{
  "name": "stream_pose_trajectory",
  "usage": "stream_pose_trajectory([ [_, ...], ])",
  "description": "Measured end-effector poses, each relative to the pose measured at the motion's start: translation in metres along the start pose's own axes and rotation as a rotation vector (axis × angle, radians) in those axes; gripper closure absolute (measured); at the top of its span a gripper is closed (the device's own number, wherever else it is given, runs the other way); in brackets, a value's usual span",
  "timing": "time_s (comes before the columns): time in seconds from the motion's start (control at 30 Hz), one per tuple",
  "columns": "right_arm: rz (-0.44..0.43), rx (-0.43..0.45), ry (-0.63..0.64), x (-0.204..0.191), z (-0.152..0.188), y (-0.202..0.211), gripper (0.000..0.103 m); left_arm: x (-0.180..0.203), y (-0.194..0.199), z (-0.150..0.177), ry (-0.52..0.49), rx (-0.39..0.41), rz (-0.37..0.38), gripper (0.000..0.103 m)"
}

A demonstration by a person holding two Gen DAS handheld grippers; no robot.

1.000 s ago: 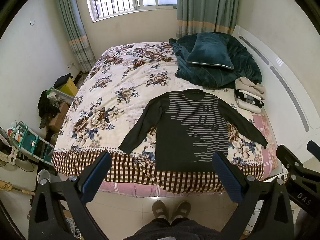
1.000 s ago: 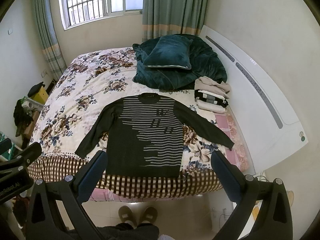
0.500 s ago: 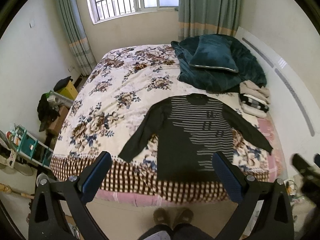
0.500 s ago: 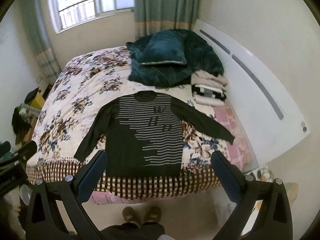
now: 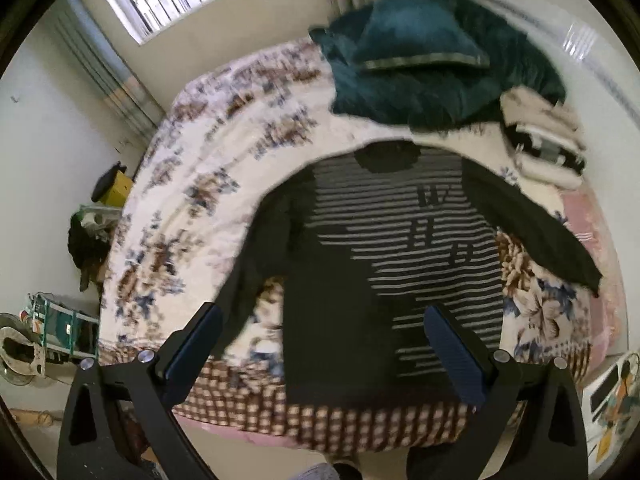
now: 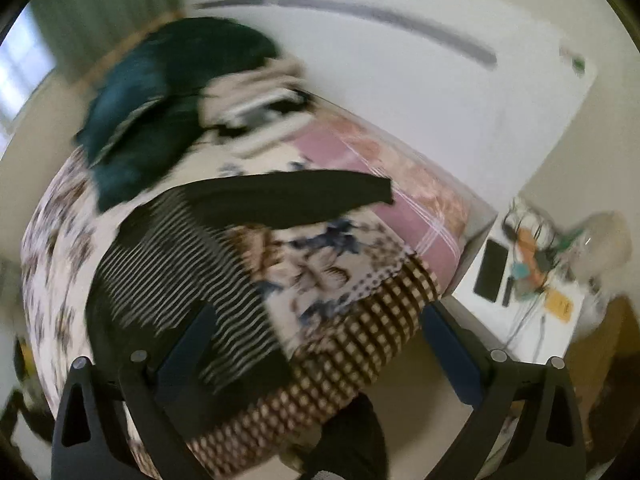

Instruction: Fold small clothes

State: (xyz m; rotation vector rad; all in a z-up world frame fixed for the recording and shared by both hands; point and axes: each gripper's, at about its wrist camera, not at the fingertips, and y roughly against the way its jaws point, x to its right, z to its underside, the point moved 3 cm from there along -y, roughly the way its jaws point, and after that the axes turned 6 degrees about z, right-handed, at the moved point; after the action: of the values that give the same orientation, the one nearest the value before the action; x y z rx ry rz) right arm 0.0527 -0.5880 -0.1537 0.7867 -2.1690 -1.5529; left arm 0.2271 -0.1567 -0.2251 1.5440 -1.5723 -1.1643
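Floral quilt covers the bed, which fills the view ahead of both grippers. Dark sweater lies flat near the foot edge, sleeves spread, pale stripes across its chest; its hem sits between the left gripper's wide-apart jaws. Right gripper's jaws, also apart, frame the hem corner and the checked border.
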Motion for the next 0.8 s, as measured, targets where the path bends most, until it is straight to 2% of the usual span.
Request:
stream_pose_trajectory([
  [0.13,-0.040,-0.086,-0.136,0.045,-0.062,-0.141,0.014,0.053,-0.094,-0.024,0.044,-0.089,-0.021,0.000],
  [0.17,-0.031,-0.104,-0.165,0.054,-0.074,-0.176,0.022,0.066,-0.119,-0.027,0.054,-0.116,-0.020,0.000],
  [0.2,-0.027,-0.120,-0.197,0.062,-0.083,-0.206,0.028,0.080,-0.145,-0.029,0.060,-0.143,-0.012,0.000],
  [0.3,-0.038,-0.159,-0.313,0.084,-0.103,-0.301,0.040,0.114,-0.217,-0.028,0.059,-0.223,-0.025,0.000],
  [0.4,-0.113,-0.209,-0.448,0.098,-0.114,-0.383,0.041,0.138,-0.270,-0.024,0.080,-0.274,-0.034,0.000],
  [0.5,-0.181,-0.250,-0.591,0.108,-0.117,-0.450,0.041,0.158,-0.321,-0.023,0.092,-0.329,-0.055,0.000],
  [0.57,-0.220,-0.251,-0.693,0.115,-0.118,-0.479,0.039,0.162,-0.340,-0.019,0.100,-0.354,-0.063,0.000],
  [0.67,-0.232,-0.141,-0.747,0.118,-0.127,-0.483,0.040,0.168,-0.361,-0.023,0.103,-0.352,-0.065,0.000],
  [0.7,-0.242,-0.093,-0.747,0.116,-0.132,-0.484,0.056,0.169,-0.365,-0.024,0.102,-0.346,-0.065,0.000],
  [0.77,-0.172,-0.068,-0.704,0.109,-0.141,-0.488,0.098,0.165,-0.370,-0.025,0.101,-0.337,-0.061,0.000],
  [0.8,-0.161,-0.058,-0.681,0.103,-0.144,-0.487,0.098,0.162,-0.371,-0.026,0.103,-0.331,-0.058,0.000],
])
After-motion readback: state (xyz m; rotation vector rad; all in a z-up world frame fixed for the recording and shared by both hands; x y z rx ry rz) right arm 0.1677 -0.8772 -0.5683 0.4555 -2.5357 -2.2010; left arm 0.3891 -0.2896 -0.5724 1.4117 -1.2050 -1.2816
